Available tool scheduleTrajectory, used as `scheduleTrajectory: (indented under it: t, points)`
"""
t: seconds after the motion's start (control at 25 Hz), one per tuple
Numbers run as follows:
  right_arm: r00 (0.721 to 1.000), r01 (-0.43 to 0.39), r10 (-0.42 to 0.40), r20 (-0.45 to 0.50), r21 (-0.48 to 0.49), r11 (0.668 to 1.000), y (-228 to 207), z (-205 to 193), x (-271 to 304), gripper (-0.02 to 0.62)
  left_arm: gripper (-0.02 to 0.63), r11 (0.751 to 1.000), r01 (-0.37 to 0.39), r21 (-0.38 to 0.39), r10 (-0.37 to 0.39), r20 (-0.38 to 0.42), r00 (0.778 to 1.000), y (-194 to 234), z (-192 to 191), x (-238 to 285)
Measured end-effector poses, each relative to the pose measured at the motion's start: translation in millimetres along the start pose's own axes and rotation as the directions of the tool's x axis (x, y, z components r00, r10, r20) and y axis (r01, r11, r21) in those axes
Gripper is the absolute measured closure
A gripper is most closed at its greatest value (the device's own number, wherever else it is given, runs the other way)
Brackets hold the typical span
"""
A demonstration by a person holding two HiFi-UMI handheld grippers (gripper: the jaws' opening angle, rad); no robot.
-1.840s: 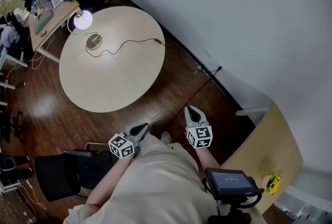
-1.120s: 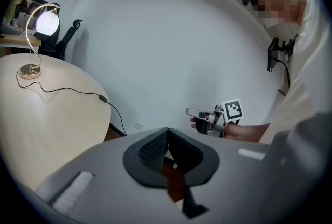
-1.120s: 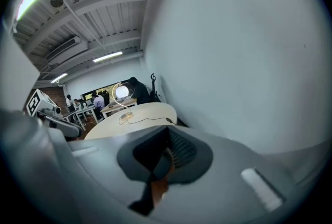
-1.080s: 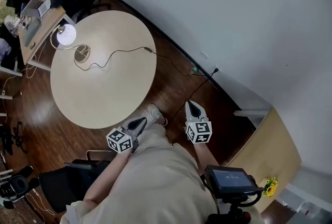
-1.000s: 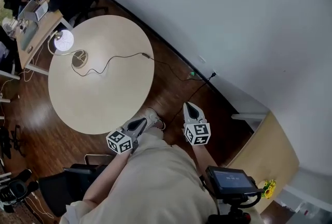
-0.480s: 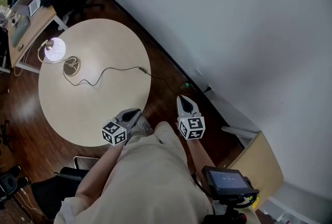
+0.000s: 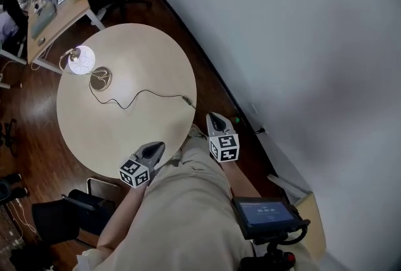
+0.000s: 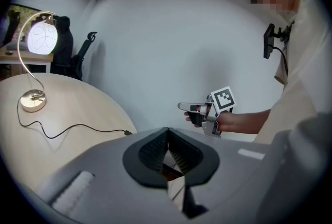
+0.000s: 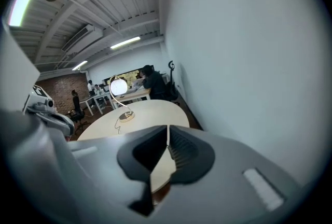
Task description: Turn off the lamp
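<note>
round table: pale wood | desk: top left, beyond table | black chair: lower left

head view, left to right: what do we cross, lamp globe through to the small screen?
lamp globe → lamp base → left gripper → cord's plug end → right gripper → small screen
</note>
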State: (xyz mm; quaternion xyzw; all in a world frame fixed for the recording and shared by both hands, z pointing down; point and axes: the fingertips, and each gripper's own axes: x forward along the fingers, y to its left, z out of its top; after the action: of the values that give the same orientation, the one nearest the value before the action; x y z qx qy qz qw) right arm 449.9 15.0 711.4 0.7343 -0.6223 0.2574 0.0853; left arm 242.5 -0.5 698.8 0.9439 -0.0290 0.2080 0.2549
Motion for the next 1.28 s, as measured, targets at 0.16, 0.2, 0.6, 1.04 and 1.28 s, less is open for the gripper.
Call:
scheduleTrajectory:
  t: [0.16,0.2,0.6,1.04,1.28]
  points:
    - [0.991,-0.106,0.099,-0.092,-0.069,0.992,4,1,52,0.566,0.629,0.993,-0.105,-0.06,0.107,0.026,0.994,27,20,10]
    - [0.985,-0.137,0.126,-0.122,-0.088,0.987,4,-2,62,0.556,0.629,0.99,-0.125,-0.068,0.127,0.036,0.991,29,26,12]
    - [0.881,-0.349,0.249,-0.401,-0.199,0.916,14,-51,150,0.477,0.624,0.936,-0.304,-0.176,0.326,0.111,0.939,54,54,17]
    - [0.789,-0.458,0.249,-0.562,-0.268,0.847,16,-101,200,0.477,0.624,0.823,-0.458,-0.335,0.521,0.128,0.844,49,37,11]
    - [0.747,-0.477,0.242,-0.62,-0.244,0.844,4,-125,220,0.477,0.624,0.795,-0.49,-0.358,0.557,0.11,0.823,57,35,14]
